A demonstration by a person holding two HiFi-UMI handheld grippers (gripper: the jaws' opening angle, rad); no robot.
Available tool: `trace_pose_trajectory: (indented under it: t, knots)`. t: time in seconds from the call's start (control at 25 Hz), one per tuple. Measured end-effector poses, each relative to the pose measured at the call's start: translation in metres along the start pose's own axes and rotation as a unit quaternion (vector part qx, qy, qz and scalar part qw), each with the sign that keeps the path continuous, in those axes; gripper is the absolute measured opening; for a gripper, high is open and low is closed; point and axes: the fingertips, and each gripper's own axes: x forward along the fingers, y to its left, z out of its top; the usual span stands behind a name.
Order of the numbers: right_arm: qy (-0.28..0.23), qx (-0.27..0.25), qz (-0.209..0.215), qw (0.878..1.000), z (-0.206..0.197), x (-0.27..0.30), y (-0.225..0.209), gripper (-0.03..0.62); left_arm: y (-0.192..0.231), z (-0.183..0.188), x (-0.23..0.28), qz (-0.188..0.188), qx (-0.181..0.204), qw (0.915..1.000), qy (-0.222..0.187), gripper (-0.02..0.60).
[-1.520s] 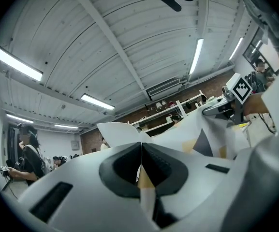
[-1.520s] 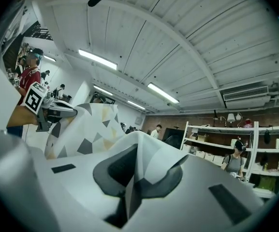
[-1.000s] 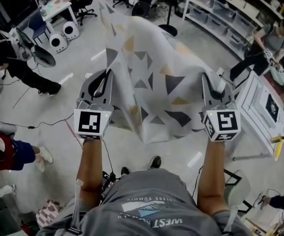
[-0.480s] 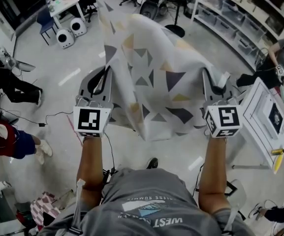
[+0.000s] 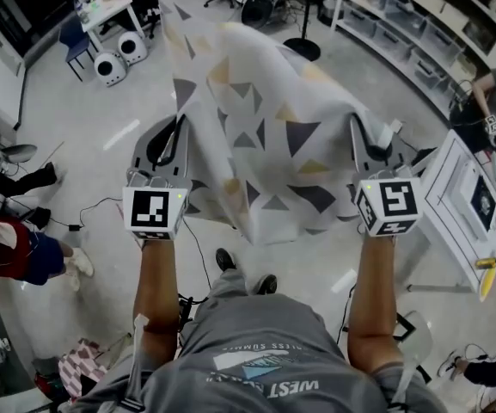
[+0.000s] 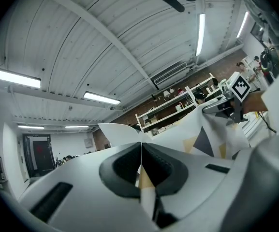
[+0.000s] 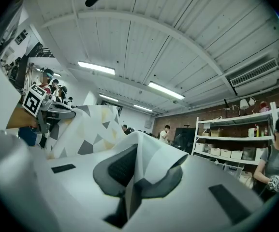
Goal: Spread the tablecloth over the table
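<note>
The tablecloth [image 5: 265, 136] is held up in the air, spanned between both tools. One edge is pinched in the closed left tool [image 6: 140, 166], another in the closed right tool [image 7: 135, 170]; the cloth is draped ahead of them.

Long fluorescent tube lights [image 6: 13, 78] glow under a white ribbed ceiling [image 7: 178, 37] above a pale grey concrete floor [image 5: 84, 110], white shelving racks [image 7: 226, 138] lining a brown brick wall [image 7: 187, 119].

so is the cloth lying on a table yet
No, the cloth hangs in the air over the floor, pinched by the left tongs and right tongs.
</note>
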Motion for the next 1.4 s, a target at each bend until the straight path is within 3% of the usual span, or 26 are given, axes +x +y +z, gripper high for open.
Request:
trace_pose_trajectory:
  t: [0.56, 1.4]
  knots:
    - [0.031, -0.006, -0.025, 0.999, -0.016, 0.036, 0.019, 0.014, 0.031, -0.041, 0.027, -0.036, -0.043, 0.9984, -0.011, -0.003]
    - [0.074, -0.001, -0.054, 0.996, -0.047, 0.081, 0.034, 0.014, 0.068, -0.105, 0.056, -0.067, -0.060, 0.9959, -0.010, -0.003]
